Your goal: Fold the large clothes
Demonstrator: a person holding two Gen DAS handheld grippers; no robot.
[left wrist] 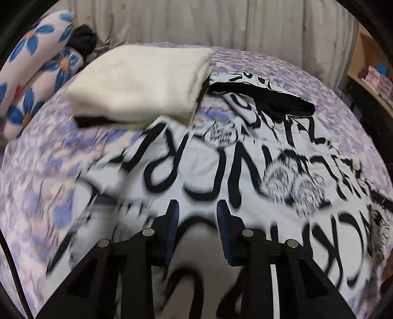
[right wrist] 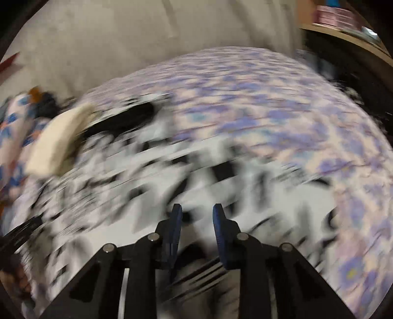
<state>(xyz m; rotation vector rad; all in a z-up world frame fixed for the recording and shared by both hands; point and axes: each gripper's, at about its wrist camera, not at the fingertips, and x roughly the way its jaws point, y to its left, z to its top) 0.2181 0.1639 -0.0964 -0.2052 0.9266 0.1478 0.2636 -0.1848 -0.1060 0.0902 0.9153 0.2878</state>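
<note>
bed: covered in a pale sheet with a lilac and blue flower print; fills most of both views; carries everything listed below.

curtain: grey-beige, pleated, hanging behind the far edge of the bed.

printed garment: large, white with heavy black lettering and round fuzzy motifs; a black-lined hood or collar opening at its far end. spread on the bed, directly under and ahead of both tools, running from the near edge away toward the folded stack. in the right wrist view it shows only as a smeared black-and-white patch because of motion blur.

pillows: two, white with blue flowers and orange centres, stacked at the far left of the bed; a dark bundle just behind them.

cream folded item: thick, squared, lying on something dark; its near right corner touches or overlaps the printed garment's far left part.

shelf: wooden, at the right edge, with pink boxes.

left tool: blue-padded fingers parted, nothing between them; poised above the printed garment's near middle.

right tool: fingers likewise parted, gripping nothing; above the garment's near right part, whether touching cannot be told from the blur.
</note>
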